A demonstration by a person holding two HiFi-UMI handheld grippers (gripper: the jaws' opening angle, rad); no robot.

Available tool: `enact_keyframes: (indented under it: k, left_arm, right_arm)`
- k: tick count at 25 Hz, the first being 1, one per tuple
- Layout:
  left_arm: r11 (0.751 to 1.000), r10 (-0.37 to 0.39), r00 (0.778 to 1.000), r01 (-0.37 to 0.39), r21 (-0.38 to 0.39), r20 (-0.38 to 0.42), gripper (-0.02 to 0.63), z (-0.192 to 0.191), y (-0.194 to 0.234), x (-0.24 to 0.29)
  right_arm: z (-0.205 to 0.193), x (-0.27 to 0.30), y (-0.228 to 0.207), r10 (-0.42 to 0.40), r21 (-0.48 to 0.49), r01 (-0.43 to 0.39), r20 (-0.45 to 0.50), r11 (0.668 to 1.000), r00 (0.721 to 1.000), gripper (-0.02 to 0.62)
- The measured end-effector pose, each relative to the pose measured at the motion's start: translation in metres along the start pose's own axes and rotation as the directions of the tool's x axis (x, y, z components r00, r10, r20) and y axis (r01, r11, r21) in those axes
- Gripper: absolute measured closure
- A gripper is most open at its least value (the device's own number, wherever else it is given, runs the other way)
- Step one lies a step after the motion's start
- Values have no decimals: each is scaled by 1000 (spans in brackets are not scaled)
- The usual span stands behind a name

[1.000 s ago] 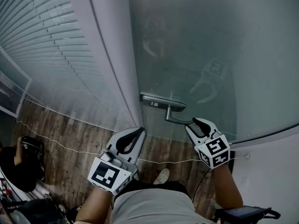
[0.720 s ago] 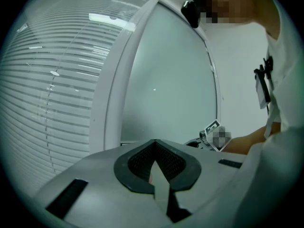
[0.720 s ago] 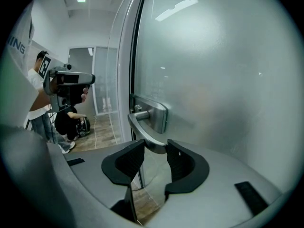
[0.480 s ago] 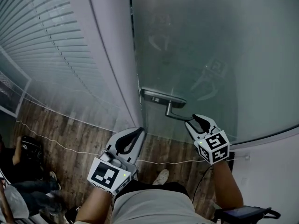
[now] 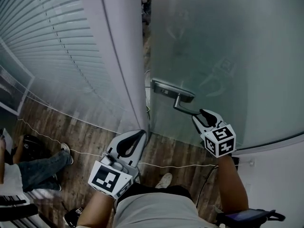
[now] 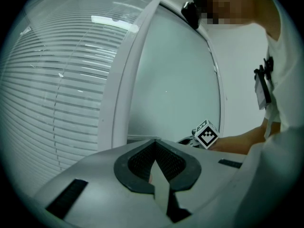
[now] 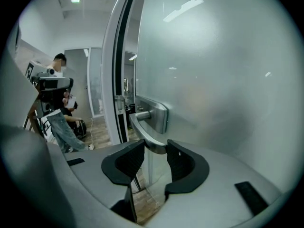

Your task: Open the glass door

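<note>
Right gripper (image 5: 203, 114) pinches handle (image 5: 186, 110); door (image 5: 213, 56) ajar.
Swing along the door's arc, handle deep in the jaws; left gripper (image 5: 141, 134) hangs pressed together, empty.

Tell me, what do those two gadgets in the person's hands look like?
Both the left gripper and the right gripper have smooth pale grey shells ending in two jaws lined with black ribbed rubber. Each carries a white cube with black square markers. The person wears a light top that leaves the forearms bare.
</note>
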State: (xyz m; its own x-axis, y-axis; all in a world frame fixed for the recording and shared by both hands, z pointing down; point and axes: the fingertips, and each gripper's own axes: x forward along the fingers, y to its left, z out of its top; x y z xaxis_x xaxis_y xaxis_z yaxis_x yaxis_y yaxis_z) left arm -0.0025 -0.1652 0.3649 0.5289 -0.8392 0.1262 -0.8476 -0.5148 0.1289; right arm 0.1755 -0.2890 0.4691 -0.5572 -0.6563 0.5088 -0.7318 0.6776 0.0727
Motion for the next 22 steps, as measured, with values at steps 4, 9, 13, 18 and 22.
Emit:
enact_keyframes:
  k: [4,9,13,18,22]
  left_arm:
    - [1000,2,1000,-2,4,-1,606,-13,-3,-7]
    - [1000,18,1000,-18,8,2,606,-14,-2,-10]
    - [1000,29,1000,-29,9,2,606,-6,-2,-7]
    - [999,39,999,-39,17,3,606,-11,-8,-11]
    - [998,64,998,-64,28,5,606,-16,-16,-14]
  right_arm:
    - [-10,10,-7,-23,15,23,8,1000,1000,443]
    - [-4,24,-27,-50,38,49,17,998,999,444]
    - [5,31,-50,-73,68,72,14,995,997,445]
    - [0,38,-71,-97,83,96,8,992,995,445]
    - [-5,40,-88,-116,88,114,17,989,993,446]
